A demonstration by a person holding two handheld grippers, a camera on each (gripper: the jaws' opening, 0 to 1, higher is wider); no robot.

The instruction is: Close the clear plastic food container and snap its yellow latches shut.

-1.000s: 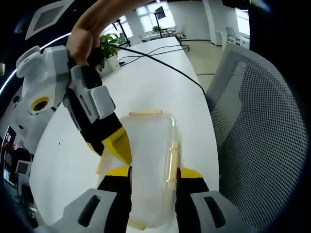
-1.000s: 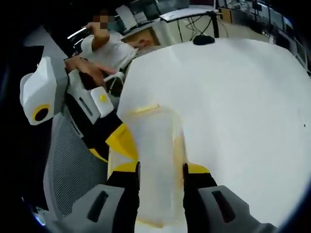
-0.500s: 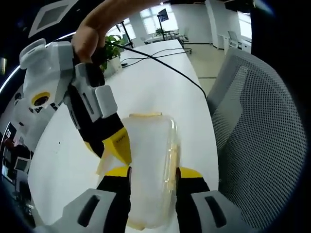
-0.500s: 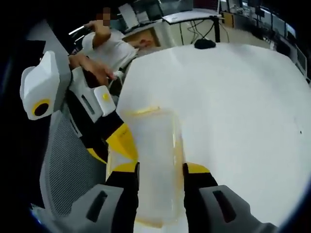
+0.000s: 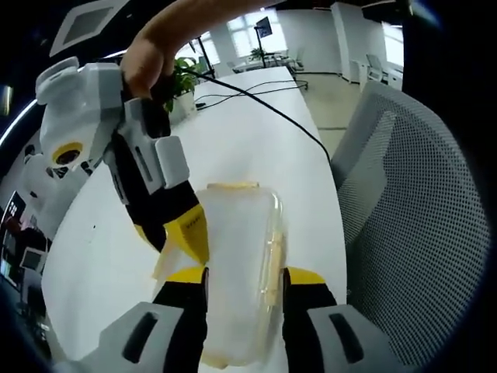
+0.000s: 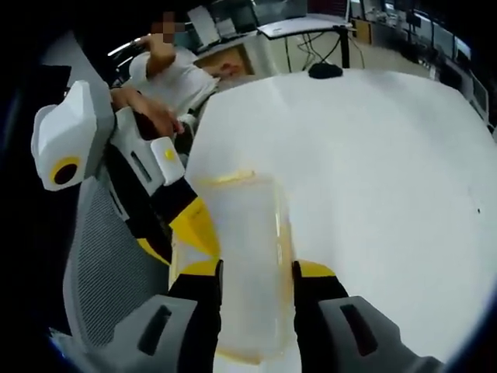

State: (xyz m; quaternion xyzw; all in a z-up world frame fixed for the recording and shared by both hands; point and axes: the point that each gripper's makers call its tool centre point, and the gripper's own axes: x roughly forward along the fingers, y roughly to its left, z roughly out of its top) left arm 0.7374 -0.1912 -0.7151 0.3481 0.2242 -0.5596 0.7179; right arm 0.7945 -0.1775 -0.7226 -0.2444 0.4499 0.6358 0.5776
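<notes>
Left tongs: pinching clear plastic container.
Right tongs: pinching it too.
Risk: uneven squeeze could skid it across white surface.

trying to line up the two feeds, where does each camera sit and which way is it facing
Left gripper view: rides the left tool, looking along the white table at the clear container between its jaws; the right tool and a hand enter.
Right gripper view: rides the right tool, looking across the table from the opposite end; the left tool and a hand show.
Shared: container, table, mesh chair.
</notes>
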